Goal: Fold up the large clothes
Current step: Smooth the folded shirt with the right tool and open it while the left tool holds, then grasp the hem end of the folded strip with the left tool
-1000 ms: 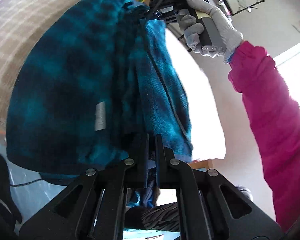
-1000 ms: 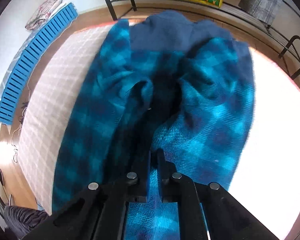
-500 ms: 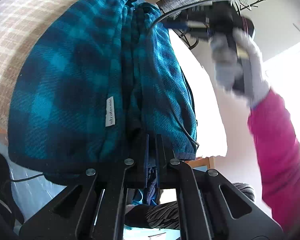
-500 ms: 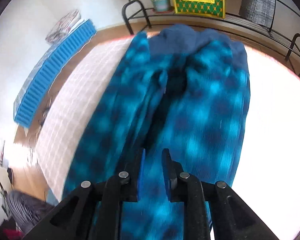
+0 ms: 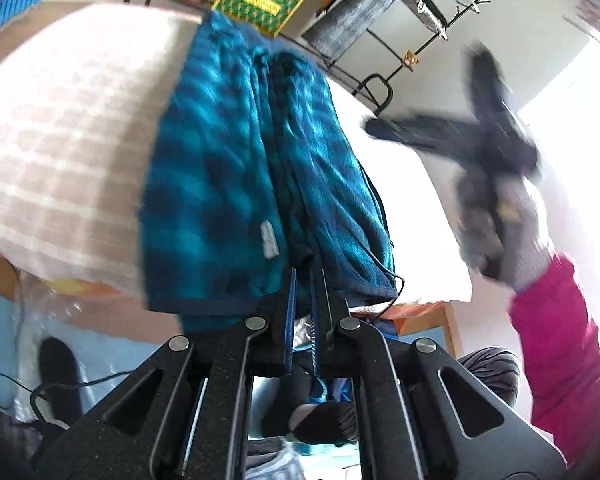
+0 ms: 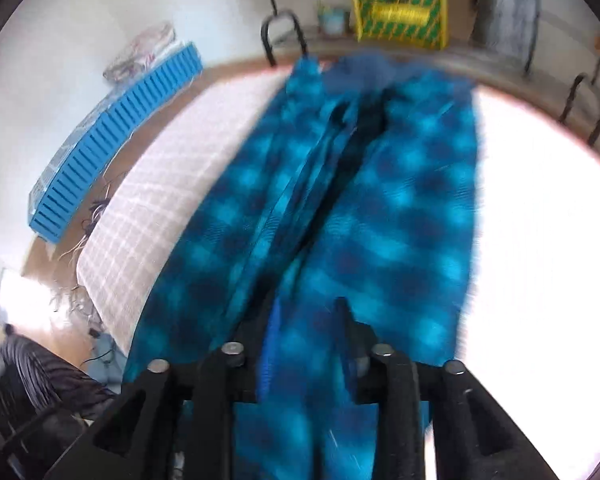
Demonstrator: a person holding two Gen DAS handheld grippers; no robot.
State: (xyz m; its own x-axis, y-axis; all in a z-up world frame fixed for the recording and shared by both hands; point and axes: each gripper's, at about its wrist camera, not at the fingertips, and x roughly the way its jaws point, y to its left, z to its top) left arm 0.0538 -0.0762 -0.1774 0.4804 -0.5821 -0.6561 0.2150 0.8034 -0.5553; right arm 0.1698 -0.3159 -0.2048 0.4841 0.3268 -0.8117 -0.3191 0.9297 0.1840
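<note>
Lying lengthwise on checked bed (image 5: 60, 152): blue plaid fleece garment (image 5: 228, 168), hem at near bed edge, small white label near hem. Left tool (image 5: 305, 304) at hem, narrow gap between fingers, grip on fabric unclear. Right tool (image 6: 306, 344) above garment, released, fingers wide apart. Gloved right hand (image 5: 496, 224) blurred, beside bed.
</note>
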